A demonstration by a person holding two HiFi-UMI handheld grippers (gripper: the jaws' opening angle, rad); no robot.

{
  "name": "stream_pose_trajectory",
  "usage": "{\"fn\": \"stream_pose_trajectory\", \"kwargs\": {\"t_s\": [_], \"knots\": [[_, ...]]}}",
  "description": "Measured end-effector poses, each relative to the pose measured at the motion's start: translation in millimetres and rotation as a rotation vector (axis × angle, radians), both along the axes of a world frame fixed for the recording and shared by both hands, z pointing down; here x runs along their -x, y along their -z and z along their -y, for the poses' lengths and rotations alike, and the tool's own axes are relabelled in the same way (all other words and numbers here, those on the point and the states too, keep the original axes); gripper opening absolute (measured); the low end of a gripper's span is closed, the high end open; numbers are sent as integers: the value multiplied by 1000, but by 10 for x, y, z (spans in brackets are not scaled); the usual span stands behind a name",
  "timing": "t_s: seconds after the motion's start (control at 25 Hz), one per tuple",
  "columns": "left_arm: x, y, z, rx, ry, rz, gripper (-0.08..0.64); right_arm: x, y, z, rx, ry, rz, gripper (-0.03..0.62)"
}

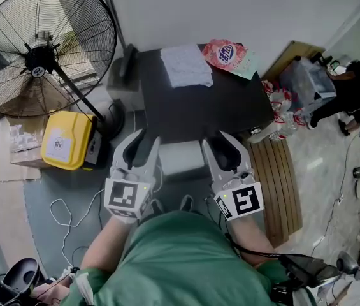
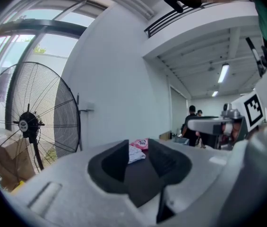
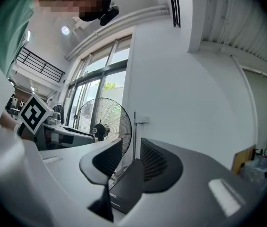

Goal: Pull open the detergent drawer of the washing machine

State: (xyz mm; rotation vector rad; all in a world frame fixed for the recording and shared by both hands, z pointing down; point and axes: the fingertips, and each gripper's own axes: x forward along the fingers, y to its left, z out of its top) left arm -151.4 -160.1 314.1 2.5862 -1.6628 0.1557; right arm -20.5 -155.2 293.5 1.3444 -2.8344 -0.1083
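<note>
Wall beyond washing machine; left tool, right tool nearside (gaping).

The washing machine is black, the cloth white, the container yellow.

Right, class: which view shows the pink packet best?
The head view: the pink packet lies whole, seen from above, on the dark top. The left gripper view shows only a distant sliver of it; the right gripper view shows none.

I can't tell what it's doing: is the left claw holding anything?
No, the left claw stands open, and only the dark top of the machine shows through its gap.
</note>
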Motion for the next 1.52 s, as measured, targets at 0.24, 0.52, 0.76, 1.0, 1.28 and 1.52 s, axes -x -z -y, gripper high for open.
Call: {"fn": "stream_pose_trajectory", "kwargs": {"t_s": [0.24,0.52,0.76,1.0,1.28,1.52], "knots": [[26,-2,-9,1,2,6,121,13,3,-18,4,4,6,120],[36,-17,-24,4,4,8,121,40,-25,-48,6,15,-4,120],[51,-42,-38,9,8,7,121,44,-33,-65,6,22,-13,120],[67,-59,-63,10,13,10,121,64,-26,-88,4,29,-13,120],[83,-78,-57,13,17,14,121,73,-39,-84,6,32,-14,120],[77,-72,-57,10,18,19,121,67,-52,-88,6,34,-13,120]]}}
